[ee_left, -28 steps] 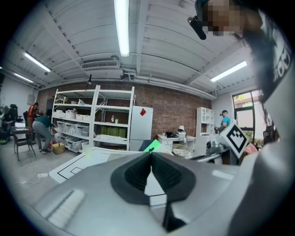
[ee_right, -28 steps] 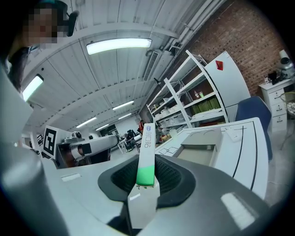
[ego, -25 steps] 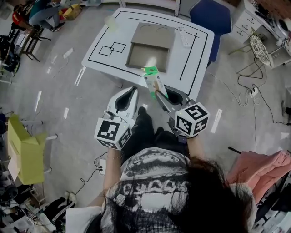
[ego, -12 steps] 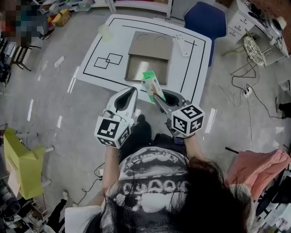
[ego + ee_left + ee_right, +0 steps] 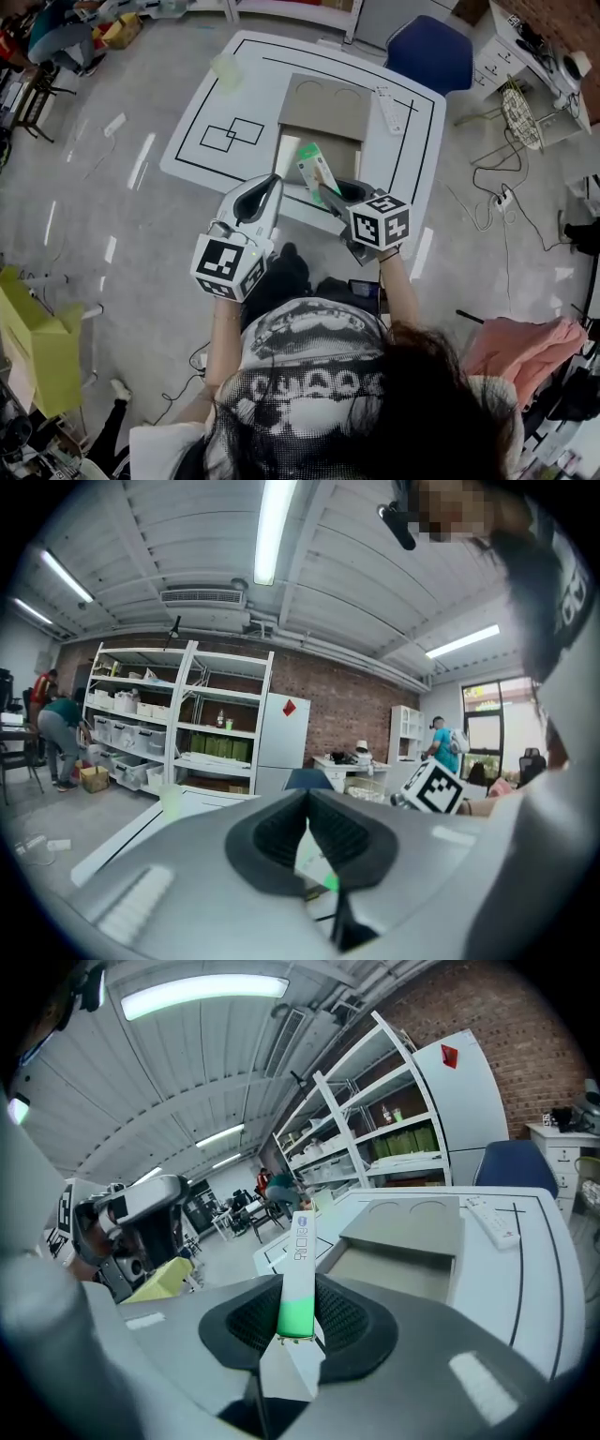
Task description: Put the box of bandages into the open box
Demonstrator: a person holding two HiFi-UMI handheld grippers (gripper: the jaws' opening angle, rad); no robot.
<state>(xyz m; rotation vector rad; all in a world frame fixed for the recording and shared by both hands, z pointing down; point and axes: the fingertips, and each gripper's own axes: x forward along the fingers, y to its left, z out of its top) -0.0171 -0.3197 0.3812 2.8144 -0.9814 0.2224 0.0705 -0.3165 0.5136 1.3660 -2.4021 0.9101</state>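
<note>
White-green box of bandages (image 5: pixel 317 172) clamped in right gripper (image 5: pixel 325 194) jaws mid-frame, near open box (image 5: pixel 323 108), not yet in. Left gripper (image 5: pixel 265 187) jaws closed, empty.

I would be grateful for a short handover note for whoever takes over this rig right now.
Right gripper: shut on the box of bandages, green end between the jaws, held in the air at the near edge of the open box.
Left gripper: shut, empty, raised beside the right one.
Open box: on the white table, flap folded back.
Done: bandages picked up and brought to the box.
Left: lower them into the open box and release.
</note>
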